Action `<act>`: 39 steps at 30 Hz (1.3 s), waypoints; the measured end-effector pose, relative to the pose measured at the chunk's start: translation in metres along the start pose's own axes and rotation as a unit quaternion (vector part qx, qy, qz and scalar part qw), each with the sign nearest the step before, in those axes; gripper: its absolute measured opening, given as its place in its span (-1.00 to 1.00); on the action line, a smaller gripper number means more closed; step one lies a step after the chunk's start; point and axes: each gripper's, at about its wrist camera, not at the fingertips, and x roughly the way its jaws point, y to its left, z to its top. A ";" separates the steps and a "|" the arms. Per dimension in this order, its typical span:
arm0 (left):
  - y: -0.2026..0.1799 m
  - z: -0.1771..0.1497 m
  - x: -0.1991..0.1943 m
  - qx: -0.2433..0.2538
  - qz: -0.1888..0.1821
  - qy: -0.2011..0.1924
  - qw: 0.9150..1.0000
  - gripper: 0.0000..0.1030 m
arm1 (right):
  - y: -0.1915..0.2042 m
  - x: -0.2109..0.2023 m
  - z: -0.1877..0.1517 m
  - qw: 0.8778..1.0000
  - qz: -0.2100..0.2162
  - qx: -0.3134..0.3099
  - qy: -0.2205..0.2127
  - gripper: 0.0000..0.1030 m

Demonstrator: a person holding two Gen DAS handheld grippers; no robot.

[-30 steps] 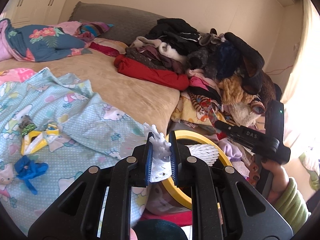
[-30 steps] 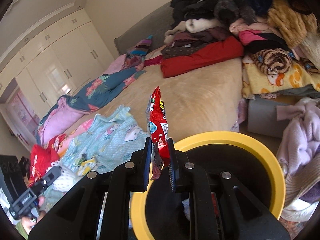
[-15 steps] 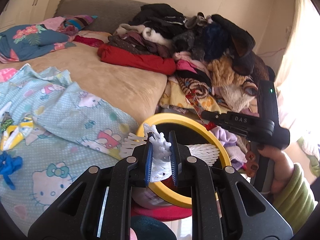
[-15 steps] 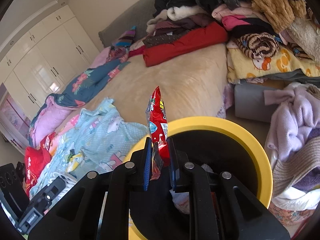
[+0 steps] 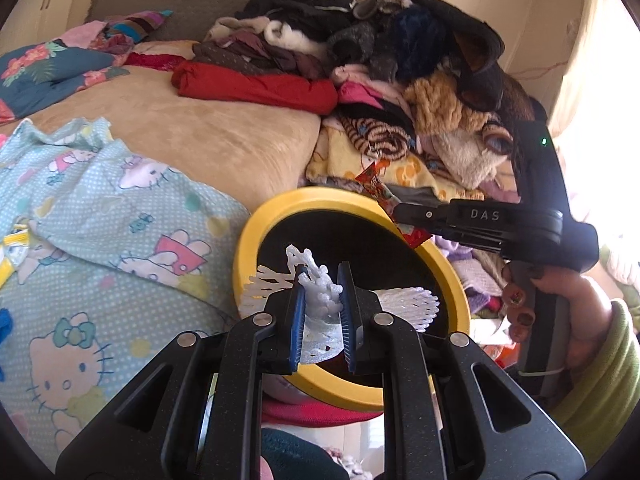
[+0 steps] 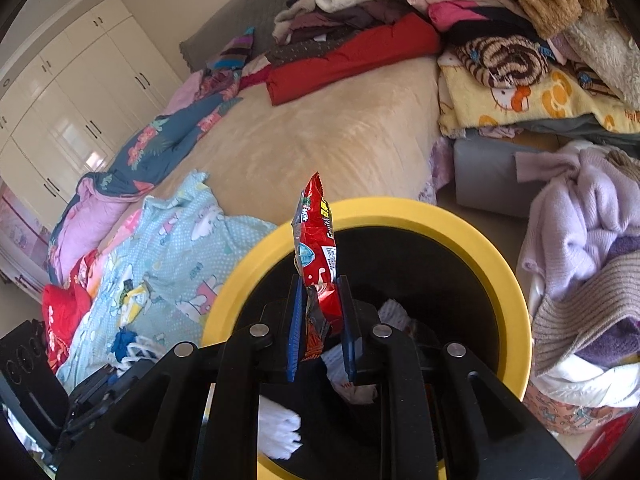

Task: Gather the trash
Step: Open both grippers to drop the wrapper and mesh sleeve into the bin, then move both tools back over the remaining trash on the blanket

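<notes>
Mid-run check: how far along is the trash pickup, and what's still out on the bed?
Done: some white scraps already lie inside the yellow-rimmed bin. In hand: the left gripper grips white foam netting and the right gripper a red snack wrapper, both over the bin, neither released. Left: a yellow wrapper and a blue scrap on the Hello Kitty blanket.

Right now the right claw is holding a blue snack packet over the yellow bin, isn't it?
Not quite: the snack packet is red, not blue. The right wrist view shows the right claw shut on it above the yellow bin.
</notes>
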 end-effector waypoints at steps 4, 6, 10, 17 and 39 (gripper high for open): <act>-0.001 -0.001 0.017 0.001 -0.007 0.020 1.000 -0.77 | -0.014 0.001 -0.002 0.999 0.001 0.028 0.014 -0.51; -0.001 -0.003 0.026 0.005 -0.010 0.030 0.999 -0.74 | -0.018 -0.001 -0.001 0.999 -0.001 0.035 0.013 -0.33; 0.005 -0.003 0.039 -0.005 -0.016 0.038 0.999 -0.26 | -0.022 -0.009 0.004 0.999 0.002 0.042 -0.006 -0.04; 0.029 0.004 0.024 -0.045 0.008 -0.015 0.999 0.71 | -0.028 -0.014 0.011 0.998 -0.002 0.051 -0.030 0.22; 0.132 0.014 -0.065 -0.156 0.144 -0.126 0.969 0.78 | 0.077 0.003 0.008 0.992 0.052 -0.093 -0.066 0.34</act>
